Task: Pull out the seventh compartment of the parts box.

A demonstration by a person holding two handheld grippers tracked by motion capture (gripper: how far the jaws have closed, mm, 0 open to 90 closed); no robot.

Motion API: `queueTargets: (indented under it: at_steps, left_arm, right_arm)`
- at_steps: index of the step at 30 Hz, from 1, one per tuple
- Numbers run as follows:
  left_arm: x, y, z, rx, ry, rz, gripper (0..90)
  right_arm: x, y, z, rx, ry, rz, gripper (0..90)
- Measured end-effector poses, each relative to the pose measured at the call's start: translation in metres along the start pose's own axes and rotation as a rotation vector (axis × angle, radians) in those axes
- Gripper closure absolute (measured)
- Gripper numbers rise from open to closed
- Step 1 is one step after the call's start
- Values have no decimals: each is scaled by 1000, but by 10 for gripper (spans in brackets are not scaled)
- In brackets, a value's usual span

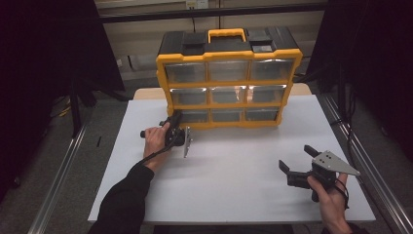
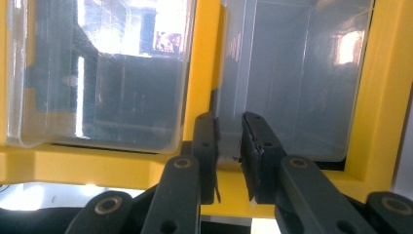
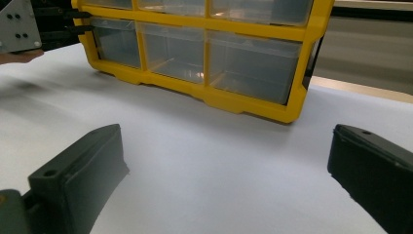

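Organizer, a yellow plastic frame with nine clear drawers and a black top, stands upright at the far side of a white table. Its bottom-left drawer is smooth, see-through plastic. Left gripper is at that drawer; the left gripper view shows its black jaws pinched nearly together on the drawer's front lip. Right gripper hovers near the table's right edge, jaws spread wide, holding nothing; its own view shows matte, blocky jaws.
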State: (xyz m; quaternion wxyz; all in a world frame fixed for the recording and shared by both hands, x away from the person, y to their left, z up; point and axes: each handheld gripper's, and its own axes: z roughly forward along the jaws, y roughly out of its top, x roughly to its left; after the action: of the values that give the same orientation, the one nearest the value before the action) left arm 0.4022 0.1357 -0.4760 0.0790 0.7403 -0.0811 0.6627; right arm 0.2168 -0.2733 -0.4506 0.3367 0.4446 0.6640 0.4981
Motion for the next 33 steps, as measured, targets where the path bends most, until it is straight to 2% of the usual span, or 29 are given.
queueTargets:
  at_steps: [3, 5, 6, 10, 15, 17, 19, 20, 21, 22, 23, 25, 26, 27, 31, 32, 33]
  left_arm:
    - [1, 0, 0, -7, -9, 20, 779]
    - [-2, -1, -1, -18, 22, -22, 779]
    - [1, 0, -2, -14, 2, 14, 779]
    - [0, -1, -3, -34, 32, -14, 776]
    - [1, -1, -4, -25, 27, 2, 776]
    - [-1, -2, -4, -39, 31, -31, 776]
    - [-3, -2, -3, -51, 40, -43, 776]
    - [-2, -2, -4, -45, 31, -42, 776]
    - [1, -1, -6, -17, 8, 15, 776]
    - [1, -1, -6, -17, 8, 15, 777]
    - [-2, -2, -6, -33, 37, -26, 776]
    - [-3, -2, -7, -41, 37, -35, 776]
    - [-5, -2, -6, -63, 40, -67, 776]
    - [-2, -2, -9, -32, 37, -16, 777]
    - [-1, -1, -10, -33, 27, 4, 778]
    - [-9, -1, -6, -116, 58, -119, 778]
    - [-9, -1, -6, -116, 58, -119, 778]
  right_arm:
    - [0, 0, 0, 1, 0, 2, 0]
    - [0, 0, 0, 0, -2, 5, 0]
    - [0, 0, 0, 0, -2, 5, 0]
    - [0, 0, 0, -1, 0, 2, 0]
    - [0, 0, 0, 0, 0, 6, 0]
    - [0, 0, 0, -2, -2, 8, 0]
    - [0, 0, 0, -2, -1, 7, 0]
    - [0, 0, 0, -1, -1, 6, 0]
    - [0, 0, -1, -2, 0, 5, 0]
    - [0, 0, -1, -2, 0, 5, 0]
    - [0, 0, -1, -5, -5, 6, 0]
    - [-1, 0, -2, -4, -2, 4, 0]
    - [-1, 0, -2, -3, -3, 5, 0]
    - [-1, 0, -2, -3, -3, 5, 0]
    - [-1, 0, -2, -4, -3, 5, 0]
    - [0, 0, -2, -5, -3, 5, 0]
    - [0, 0, -2, -5, -3, 5, 0]
